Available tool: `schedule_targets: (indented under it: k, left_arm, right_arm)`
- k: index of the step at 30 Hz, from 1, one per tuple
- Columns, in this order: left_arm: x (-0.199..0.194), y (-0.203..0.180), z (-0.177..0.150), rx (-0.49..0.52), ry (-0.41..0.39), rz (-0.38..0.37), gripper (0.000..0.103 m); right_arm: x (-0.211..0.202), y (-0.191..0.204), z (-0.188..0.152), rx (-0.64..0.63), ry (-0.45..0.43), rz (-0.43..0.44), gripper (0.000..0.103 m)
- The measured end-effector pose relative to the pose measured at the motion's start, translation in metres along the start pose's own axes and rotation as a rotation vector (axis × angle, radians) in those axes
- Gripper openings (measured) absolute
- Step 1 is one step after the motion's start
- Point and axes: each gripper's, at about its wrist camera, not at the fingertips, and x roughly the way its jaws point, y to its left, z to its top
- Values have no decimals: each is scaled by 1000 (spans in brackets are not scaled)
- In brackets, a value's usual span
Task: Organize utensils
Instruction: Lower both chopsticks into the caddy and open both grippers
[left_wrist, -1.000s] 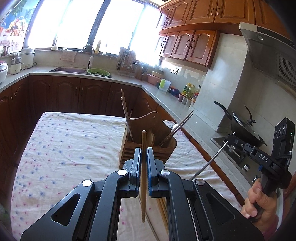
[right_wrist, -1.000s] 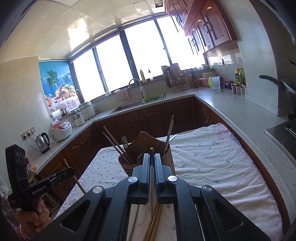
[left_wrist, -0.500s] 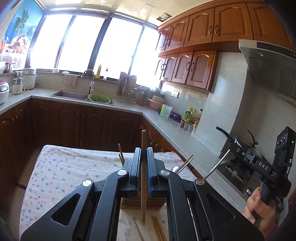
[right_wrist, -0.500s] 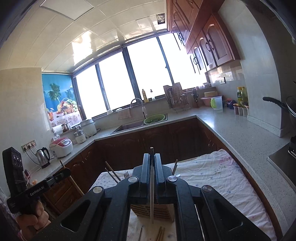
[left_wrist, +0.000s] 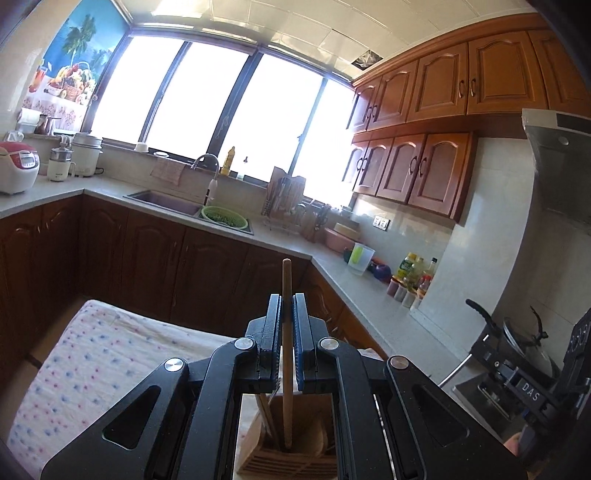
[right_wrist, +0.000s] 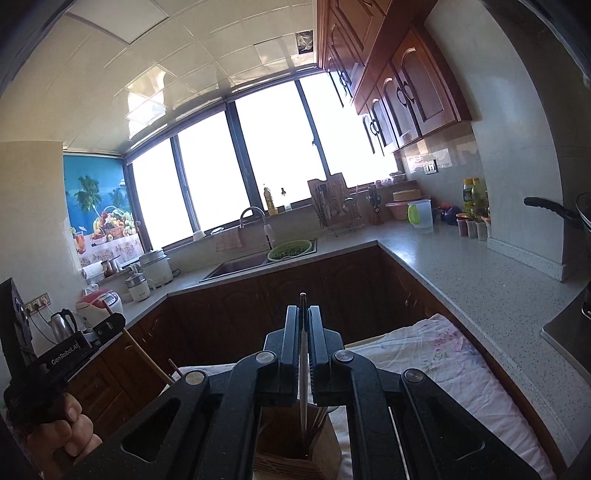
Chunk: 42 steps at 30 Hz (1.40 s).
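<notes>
The left tongs (left_wrist: 287, 325) are pinched on a wooden chopstick (left_wrist: 286, 354), their blue-lined pads pressed against it from both sides. The stick stands nearly upright in the grip: its top pokes out toward 12 o'clock above the pads, and its lower end hangs toward 6 o'clock inside the wooden utensil holder (left_wrist: 291, 454); whether it touches the bottom cannot be told. A couple of dark sticks lean in the holder just at 9 o'clock of it.

The right tongs (right_wrist: 303, 336) are pinched on a thin metal chopstick (right_wrist: 303, 387), also nearly upright, its tip showing just above the pads and its lower end down in the same holder (right_wrist: 295, 446), beside other utensils at its 3 o'clock.

The holder stands on the table (left_wrist: 92, 365), which wears a dotted cloth. In the right wrist view the person's left hand (right_wrist: 62, 435) grips the other tool's handle at 8 o'clock.
</notes>
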Motion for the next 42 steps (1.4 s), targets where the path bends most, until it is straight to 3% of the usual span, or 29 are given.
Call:
schedule_targets:
  k: [12,15,24,29,30,32,34,36,38,39,40,42]
  left_arm:
    - [25,8,-55,41,145,5,6]
    - [28,2,-57,62,150,11,6]
    - [30,0,-55,70,162,12,6]
    - [26,2,-48,37,172,-20,7]
    - [23,1,-46,38,167,-22,9]
    - [14,0,-42,35,151,-28,15]
    - [3,-1,-38,30,132,-30,28]
    - [-8,-1,-36,26,113,-29,47]
    - [-20,0,-36,24,104,-21,57]
    - [-25,0,-37,22,103,-16,63]
    - [-30,1,-39,18,105,-12,65]
    - [-39,5,-44,12,116,-10,66]
  right_arm:
    - [30,-11,-48,10,126,-22,4]
    - [37,-12,-54,12,165,-17,5]
    - [36,-12,-52,22,169,-19,5]
    - [36,-16,-51,56,171,-1,11]
    - [34,-17,-51,64,164,3,13]
    - [25,-19,-48,80,138,7,28]
    - [13,-21,-43,99,99,21,60]
    - [-1,-23,-38,111,56,26,71]
    - [-14,-24,-35,117,24,30,81]
    - [-20,-25,-34,121,12,31,91]
    - [-27,-26,-35,125,0,36,97]
    - [-39,-28,-38,129,-15,37,97]
